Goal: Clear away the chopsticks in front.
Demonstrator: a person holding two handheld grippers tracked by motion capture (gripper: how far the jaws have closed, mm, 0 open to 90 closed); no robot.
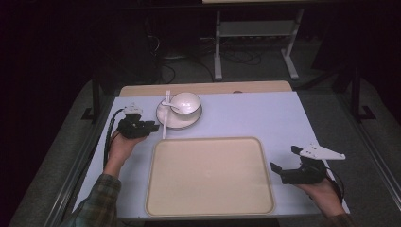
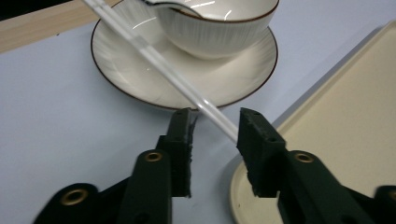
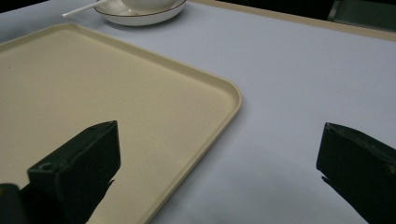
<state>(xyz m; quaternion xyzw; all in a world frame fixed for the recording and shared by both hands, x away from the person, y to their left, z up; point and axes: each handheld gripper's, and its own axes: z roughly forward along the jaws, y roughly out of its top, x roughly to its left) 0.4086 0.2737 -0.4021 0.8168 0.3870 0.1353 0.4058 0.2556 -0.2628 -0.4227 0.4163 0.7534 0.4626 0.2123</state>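
A white bowl [image 1: 185,103] with a white spoon [image 1: 169,105] in it stands on a dark-rimmed saucer [image 1: 189,123] at the back left of the table. A pair of white chopsticks [image 1: 165,124] lies across the saucer's left side, its near end pointing at the tray. My left gripper [image 1: 155,126] reaches in from the left at that end. In the left gripper view the chopsticks [image 2: 154,60] run down between the jaws of the left gripper [image 2: 215,128]; the tip lies against the right pad and the left pad stands apart. My right gripper [image 1: 285,158] is wide open beside the tray's right edge, with nothing in it.
A large cream tray [image 1: 208,175] lies bare at the front middle of the pale blue table [image 1: 246,113]. Its near right corner [image 3: 224,93] sits under my right gripper [image 3: 219,133]. A wooden strip [image 1: 203,88] edges the far side, with desk legs and cables on the floor beyond.
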